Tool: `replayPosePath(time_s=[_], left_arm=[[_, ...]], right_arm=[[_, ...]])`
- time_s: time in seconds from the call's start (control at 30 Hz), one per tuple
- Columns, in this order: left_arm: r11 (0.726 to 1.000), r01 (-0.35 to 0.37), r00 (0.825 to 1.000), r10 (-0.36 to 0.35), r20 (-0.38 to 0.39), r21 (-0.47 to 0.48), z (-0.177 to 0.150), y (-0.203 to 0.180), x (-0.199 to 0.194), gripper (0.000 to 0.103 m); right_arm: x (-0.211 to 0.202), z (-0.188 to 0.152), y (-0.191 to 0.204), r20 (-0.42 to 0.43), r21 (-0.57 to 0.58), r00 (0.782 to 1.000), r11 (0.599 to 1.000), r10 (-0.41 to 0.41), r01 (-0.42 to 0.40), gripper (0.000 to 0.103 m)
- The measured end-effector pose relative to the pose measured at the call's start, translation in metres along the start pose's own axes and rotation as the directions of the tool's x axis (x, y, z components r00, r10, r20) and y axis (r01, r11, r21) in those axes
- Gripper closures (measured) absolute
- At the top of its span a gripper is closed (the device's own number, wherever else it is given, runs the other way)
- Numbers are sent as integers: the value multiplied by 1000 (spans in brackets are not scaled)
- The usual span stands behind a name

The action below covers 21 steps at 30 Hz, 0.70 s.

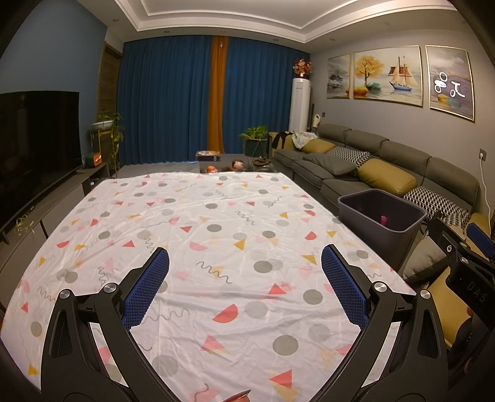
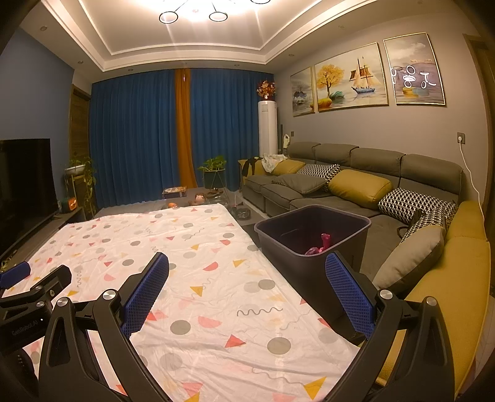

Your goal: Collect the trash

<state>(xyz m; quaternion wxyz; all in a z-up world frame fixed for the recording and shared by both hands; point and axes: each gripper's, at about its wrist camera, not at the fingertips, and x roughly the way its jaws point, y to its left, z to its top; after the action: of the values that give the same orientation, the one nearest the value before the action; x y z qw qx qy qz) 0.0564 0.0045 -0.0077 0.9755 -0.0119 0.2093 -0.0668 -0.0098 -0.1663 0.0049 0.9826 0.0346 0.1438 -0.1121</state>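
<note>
- Left wrist view: left hand-held gripper (image 1: 244,263) spread apart, holding nothing, over the counter (image 1: 191,216); a reddish scrap (image 1: 238,396) lies just beneath it, long axis unclear.
- Right hand-held gripper (image 2: 247,269) also spread, nearer the bin (image 2: 312,238) holding pink trash (image 2: 320,245).

Warm dim room, ceiling-lamp (image 2: 191,12) glare, fisheye-bent edges

Right gripper (image 2: 247,272) held wide open, nothing gripped, over patterned tablecloth (image 2: 198,278). Dark bin (image 2: 278,238) seen at 1 o'clock beside table edge, pink trash (image 2: 320,244) inside. Left gripper (image 2: 18,278) glimpsed at 9 o'clock.
</note>
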Motion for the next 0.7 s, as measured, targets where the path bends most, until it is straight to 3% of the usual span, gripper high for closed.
replayPosePath(time_s=[0.7], left_arm=[[1000,7,1000,-7,0,3,1,-5,0,6]], right_arm=[[-2,1,-1,3,0,1000,1000,-1,1,6]])
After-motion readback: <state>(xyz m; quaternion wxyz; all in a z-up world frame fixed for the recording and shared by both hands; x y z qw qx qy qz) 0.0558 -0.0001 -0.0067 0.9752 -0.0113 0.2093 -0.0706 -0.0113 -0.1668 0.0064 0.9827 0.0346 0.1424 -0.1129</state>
